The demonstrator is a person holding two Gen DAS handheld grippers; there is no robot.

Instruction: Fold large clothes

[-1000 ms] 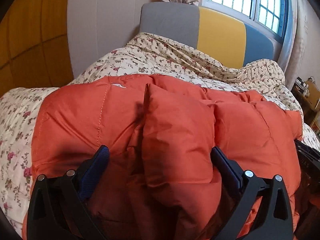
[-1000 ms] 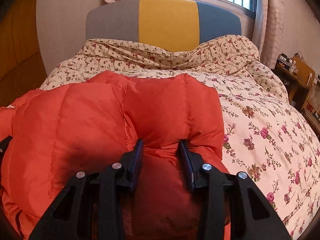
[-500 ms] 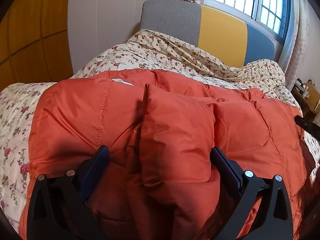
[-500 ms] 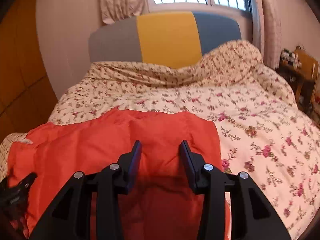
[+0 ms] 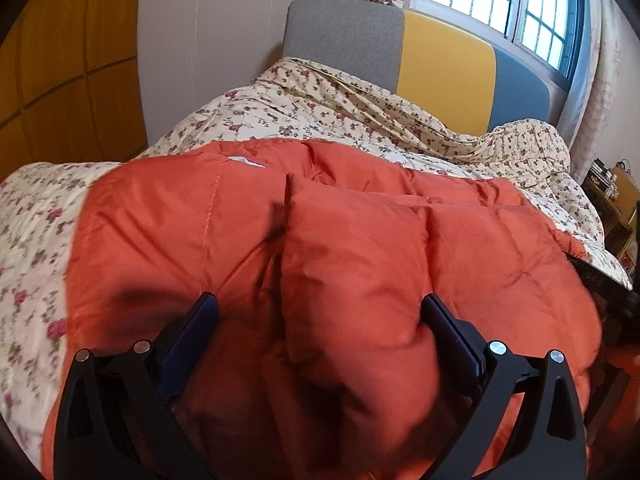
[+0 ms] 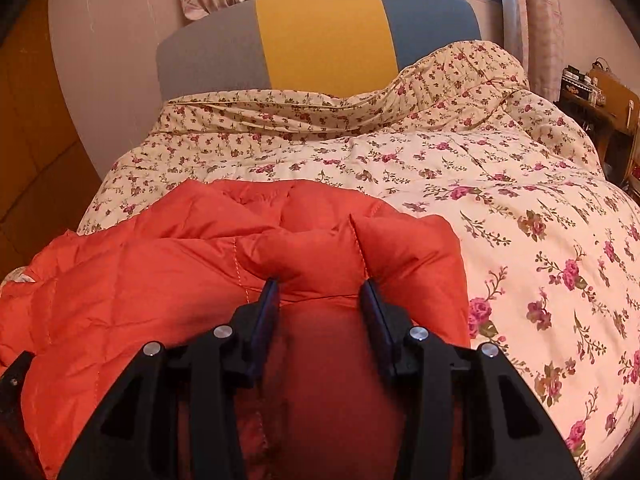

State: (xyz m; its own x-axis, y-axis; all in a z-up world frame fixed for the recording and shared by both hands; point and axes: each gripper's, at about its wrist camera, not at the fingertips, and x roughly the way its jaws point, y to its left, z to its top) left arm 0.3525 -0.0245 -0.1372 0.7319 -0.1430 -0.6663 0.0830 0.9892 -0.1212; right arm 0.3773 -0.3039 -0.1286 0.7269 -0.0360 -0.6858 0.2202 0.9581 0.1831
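On the bed (image 6: 520,200), over a floral quilt (image 5: 320,112), lies an orange quilted down garment (image 5: 180,232), puffy and bunched, spread across the near part of the bed well short of the grey, yellow and blue headboard (image 6: 320,36).

Left tool (image 5: 320,316): its jaws stand wide, with a thick padded fold of the garment bulging up between the 2 blue-lined fingers (image 5: 196,320). The fabric touches the inner face of the right-hand finger; whether the left-hand finger presses the cloth cannot be told.

Right tool (image 6: 320,296): its jaws stand narrower and pinch a rolled edge of the garment (image 6: 160,280), which swells out just beyond the fingertips.

No container appears in either view.

Change from 0.5 s ago: the right wrist view now looks lower and closer onto the garment, with the fold again puffed between the fingers (the earlier frame showed flatter cloth there). The left wrist view is nearly the same, with more of the quilt showing at the right edge.

Labels: a small white tag (image 5: 244,160) shows on the garment's far edge in the left wrist view; any writing on it is too small to read. A cluttered wooden side unit (image 6: 600,92) stands beside the bed at the right.
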